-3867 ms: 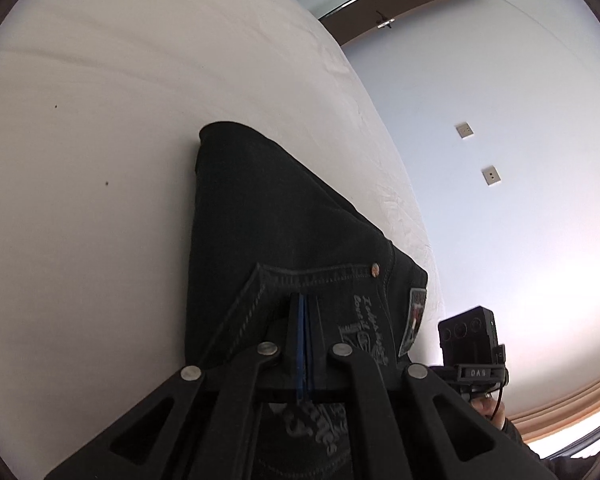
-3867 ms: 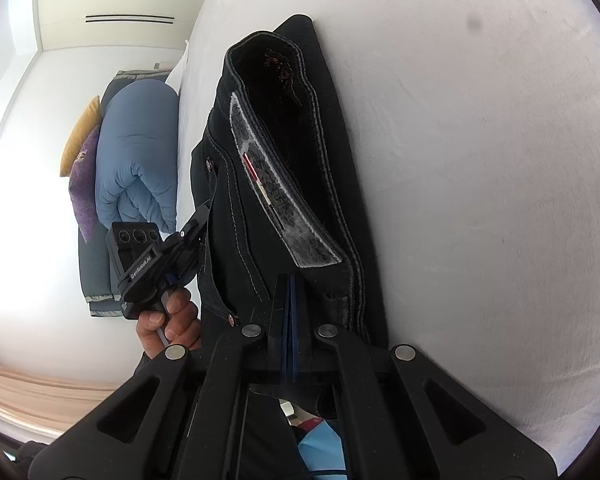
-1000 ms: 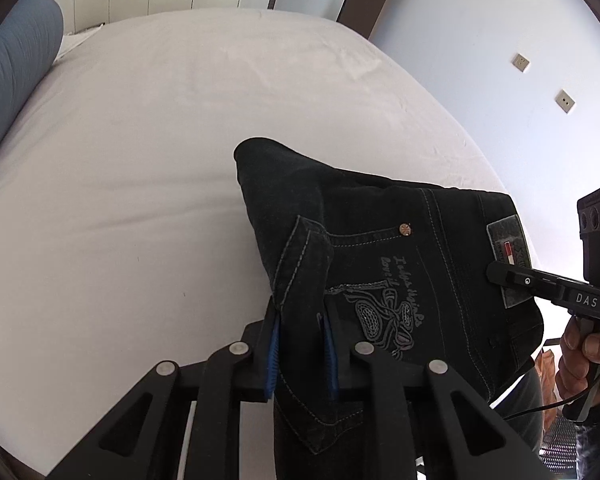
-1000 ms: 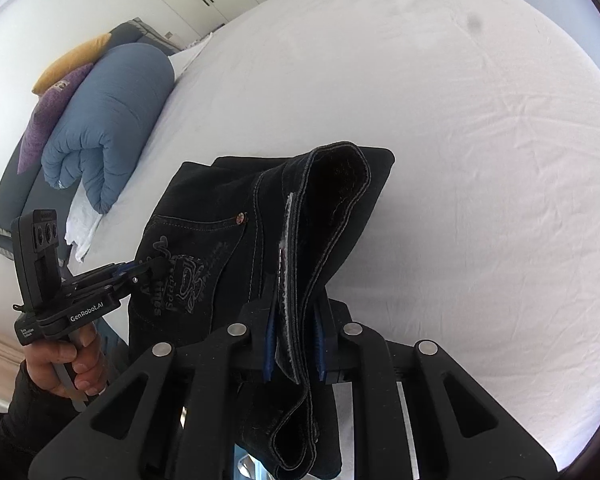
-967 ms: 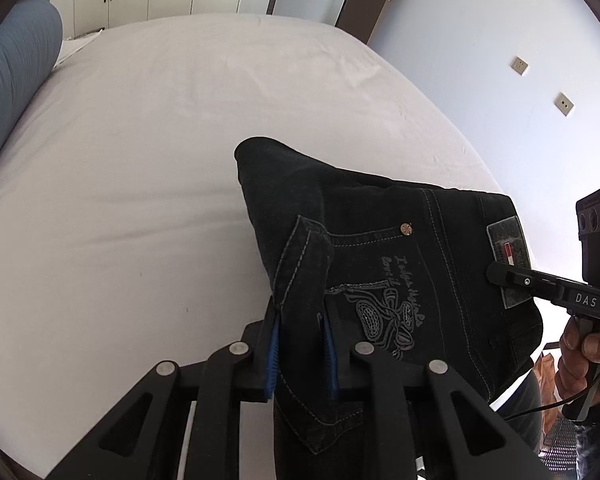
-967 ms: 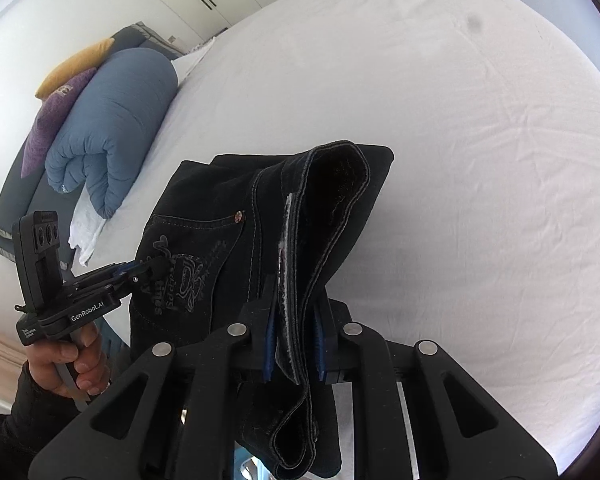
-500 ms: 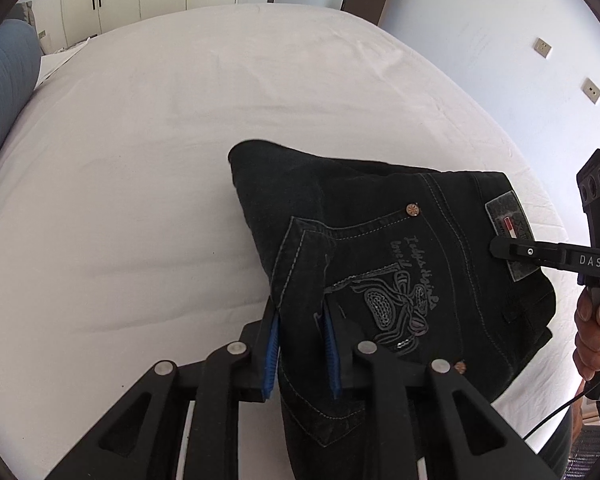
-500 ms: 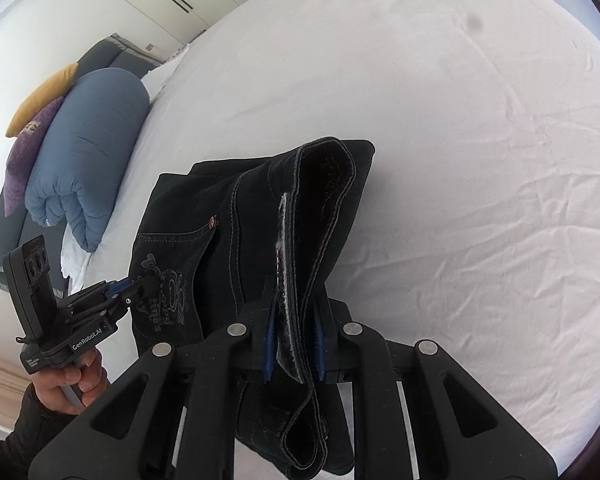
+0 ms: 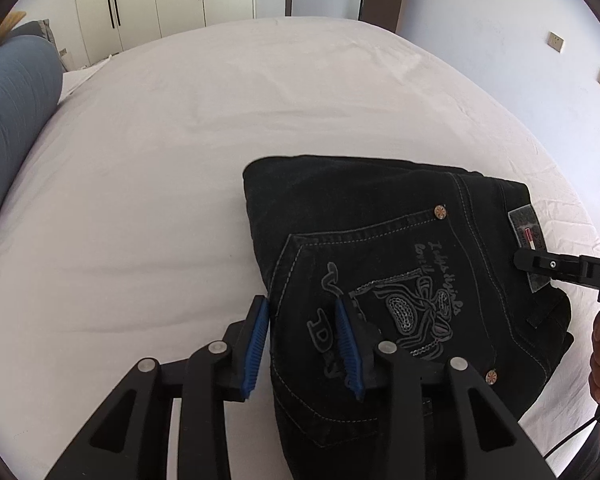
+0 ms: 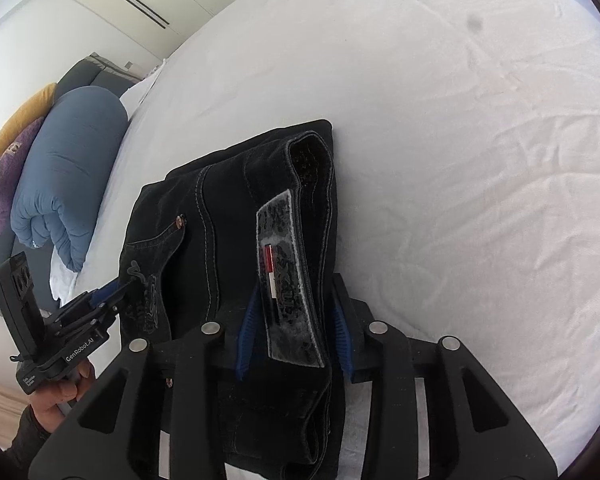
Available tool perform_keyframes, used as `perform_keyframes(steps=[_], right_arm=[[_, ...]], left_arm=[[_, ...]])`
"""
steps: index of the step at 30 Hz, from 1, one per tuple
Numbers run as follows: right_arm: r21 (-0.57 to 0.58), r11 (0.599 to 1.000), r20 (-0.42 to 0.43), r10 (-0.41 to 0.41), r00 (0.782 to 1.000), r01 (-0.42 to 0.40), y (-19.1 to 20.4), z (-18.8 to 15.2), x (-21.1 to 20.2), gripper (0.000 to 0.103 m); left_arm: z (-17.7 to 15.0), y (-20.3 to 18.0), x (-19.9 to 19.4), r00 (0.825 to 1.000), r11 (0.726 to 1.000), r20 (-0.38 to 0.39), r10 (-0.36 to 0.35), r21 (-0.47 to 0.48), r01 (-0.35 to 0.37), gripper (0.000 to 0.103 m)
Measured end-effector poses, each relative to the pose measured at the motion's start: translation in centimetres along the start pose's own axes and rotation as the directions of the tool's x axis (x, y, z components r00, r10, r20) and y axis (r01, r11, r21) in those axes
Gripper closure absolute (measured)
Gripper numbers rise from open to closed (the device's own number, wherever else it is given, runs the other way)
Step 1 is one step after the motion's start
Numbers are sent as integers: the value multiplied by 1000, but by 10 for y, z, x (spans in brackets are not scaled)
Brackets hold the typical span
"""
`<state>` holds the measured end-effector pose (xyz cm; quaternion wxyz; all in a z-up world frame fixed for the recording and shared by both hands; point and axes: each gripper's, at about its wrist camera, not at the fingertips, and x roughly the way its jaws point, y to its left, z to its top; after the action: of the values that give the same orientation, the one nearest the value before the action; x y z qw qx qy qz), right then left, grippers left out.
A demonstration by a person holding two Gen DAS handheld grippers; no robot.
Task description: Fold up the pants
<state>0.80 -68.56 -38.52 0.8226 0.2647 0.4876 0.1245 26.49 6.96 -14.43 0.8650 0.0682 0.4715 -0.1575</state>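
Black denim pants (image 9: 380, 240), folded into a thick bundle, lay on the near part of the wide white bed sheet (image 9: 180, 140). Your left gripper (image 9: 304, 340) was opening, its blue pads clear of the pocket edge between them. Your right gripper (image 10: 296, 332) was opening too, loose around the waistband end.

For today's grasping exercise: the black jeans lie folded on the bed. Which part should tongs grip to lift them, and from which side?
Grip the black jeans at the thick waistband edge by the grey label, coming from the near bed edge. The layers stack there into one firm ridge, so a single pinch would likely hold them all.
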Motion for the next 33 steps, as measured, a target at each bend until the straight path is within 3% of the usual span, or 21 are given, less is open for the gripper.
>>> perform_keyframes(steps=[2,4,5,6,7,8,9,12,14,16,19,20,21,22,25,28,30,33], right_arm=[[-19,1000,32,-19,999,20,11,-8,-14,60],[-36,999,65,-32,997,35,27,-16,-32,59],[-46,998,85,-43,995,47,33,-20,-42,59],[-62,996,110,-57,992,64,40,-25,-53,59],[-80,993,134,-72,988,84,48,-31,-63,59],[-97,990,163,-88,983,104,56,-38,-75,59],[-113,986,196,-99,976,123,65,-45,-86,58],[-164,968,339,-127,932,191,96,-69,-133,42],[-181,954,459,-133,878,239,113,-88,-167,32],[-190,940,576,-128,808,284,128,-106,-201,16],[-211,914,729,-90,679,348,157,-137,-245,2],[-218,901,769,-78,635,375,165,-147,-259,1],[-225,891,792,-68,606,395,170,-155,-272,0],[-237,884,805,-53,591,403,176,-160,-282,0],[-256,884,804,-30,594,391,188,-170,-308,0],[-253,887,767,-60,639,386,200,-175,-320,0],[-242,894,733,-86,675,376,205,-182,-325,0],[-293,892,721,-30,693,344,219,-210,-342,0]], left_arm=[[-5,6,-18,999,1000,40,26,1,-26,63],[-10,7,-43,994,998,97,56,-2,-56,49],[-13,6,-55,988,998,136,70,-10,-70,36],[-17,5,-72,978,996,189,91,-18,-89,24],[-25,5,-91,964,994,241,109,-21,-107,18],[-31,2,-109,947,991,294,131,-24,-130,6],[-31,-1,-123,926,989,348,147,-29,-147,0],[-44,-11,-176,838,982,514,182,-53,-181,0],[-55,-21,-211,790,969,566,237,-79,-234,0],[-70,-26,-244,748,955,599,286,-111,-276,0],[-83,-22,-290,719,967,647,253,-150,-205,0],[-88,-22,-302,699,970,672,243,-162,-181,0],[-93,-24,-314,683,972,692,234,-158,-174,0],[-94,-26,-323,681,973,695,229,-143,-180,0],[-92,-27,-346,708,971,669,224,-92,-221,0],[-91,-27,-361,728,970,651,215,-57,-236,0],[-93,-31,-368,761,970,618,198,-14,-242,0],[-96,-34,-368,814,977,555,172,7,-211,0]])
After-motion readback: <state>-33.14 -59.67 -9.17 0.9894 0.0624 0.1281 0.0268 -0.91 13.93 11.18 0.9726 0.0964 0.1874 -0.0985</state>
